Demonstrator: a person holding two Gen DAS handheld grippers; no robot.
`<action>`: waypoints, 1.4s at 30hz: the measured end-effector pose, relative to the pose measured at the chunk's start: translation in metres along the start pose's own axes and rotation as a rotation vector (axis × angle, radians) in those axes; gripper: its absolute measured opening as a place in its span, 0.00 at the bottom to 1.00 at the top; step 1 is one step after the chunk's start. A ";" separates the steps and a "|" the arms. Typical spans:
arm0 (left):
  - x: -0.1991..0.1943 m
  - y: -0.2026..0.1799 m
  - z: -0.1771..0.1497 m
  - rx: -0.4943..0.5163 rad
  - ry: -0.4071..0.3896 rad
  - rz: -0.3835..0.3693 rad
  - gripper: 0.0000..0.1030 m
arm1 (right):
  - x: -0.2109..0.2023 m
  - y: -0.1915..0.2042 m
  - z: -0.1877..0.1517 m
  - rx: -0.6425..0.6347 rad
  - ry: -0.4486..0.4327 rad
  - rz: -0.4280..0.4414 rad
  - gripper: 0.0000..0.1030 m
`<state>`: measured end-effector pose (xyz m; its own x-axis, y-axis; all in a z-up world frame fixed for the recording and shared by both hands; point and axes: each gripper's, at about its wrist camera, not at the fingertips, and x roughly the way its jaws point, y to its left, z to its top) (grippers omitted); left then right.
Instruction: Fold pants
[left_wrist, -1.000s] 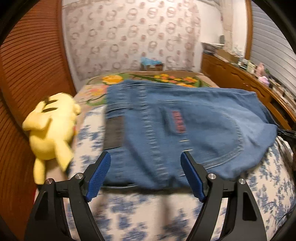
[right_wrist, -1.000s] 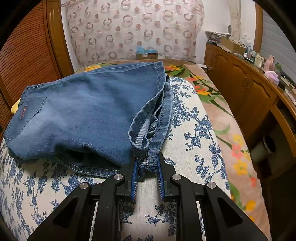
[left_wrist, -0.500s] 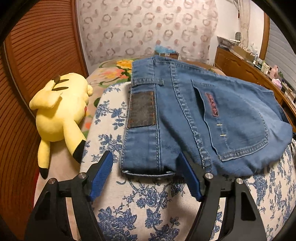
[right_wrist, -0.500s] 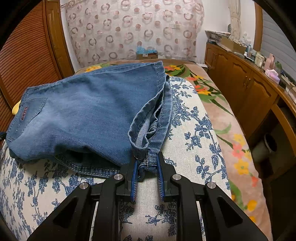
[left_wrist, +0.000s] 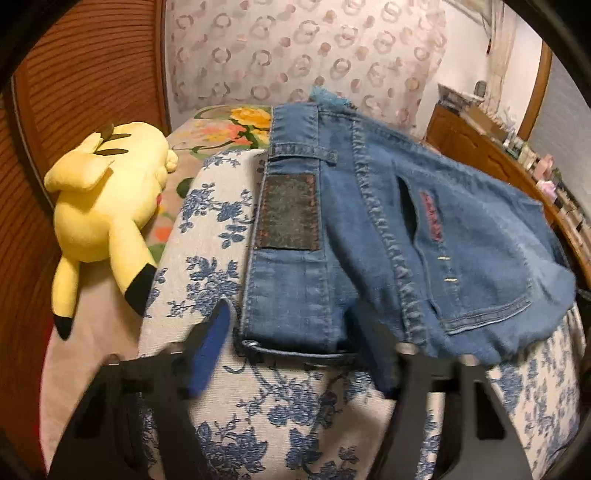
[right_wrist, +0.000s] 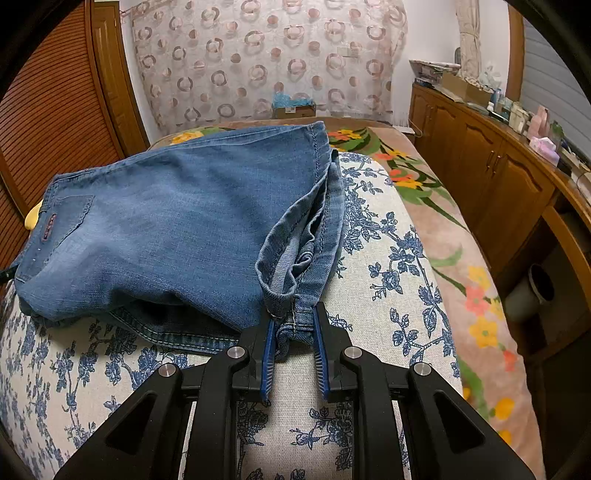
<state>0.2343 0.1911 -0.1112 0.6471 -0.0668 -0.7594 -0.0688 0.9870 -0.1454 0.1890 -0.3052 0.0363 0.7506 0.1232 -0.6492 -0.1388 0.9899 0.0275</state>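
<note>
The left gripper has closed in on the jeans' waistband corner — jaws straddling it. Its view is motion-blurred now.

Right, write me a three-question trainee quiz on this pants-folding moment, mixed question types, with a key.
1. True or false: the left tool is shut on the waistband of the jeans.
2. What does the right tool hold?
A. the leg hems of the jeans
B. the yellow plush toy
C. nothing
3. Fill in: the yellow plush toy lies on the ____ side of the jeans in the left wrist view.

Key
1. False: its jaws stand wide open at the waistband corner.
2. A: the jaws pinch the bunched hems.
3. Left, beside the blue floral cover.
</note>
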 end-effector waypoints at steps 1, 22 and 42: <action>0.000 -0.001 0.000 0.000 0.000 0.000 0.50 | 0.001 0.000 0.000 0.000 0.000 0.001 0.18; -0.085 -0.027 0.005 0.089 -0.190 0.003 0.16 | -0.069 -0.007 0.006 -0.044 -0.200 0.009 0.13; -0.171 -0.049 -0.102 0.117 -0.207 -0.049 0.16 | -0.150 -0.035 -0.102 0.025 -0.266 0.050 0.14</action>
<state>0.0492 0.1394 -0.0390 0.7903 -0.0957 -0.6052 0.0471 0.9943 -0.0957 0.0153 -0.3658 0.0551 0.8868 0.1830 -0.4245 -0.1667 0.9831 0.0756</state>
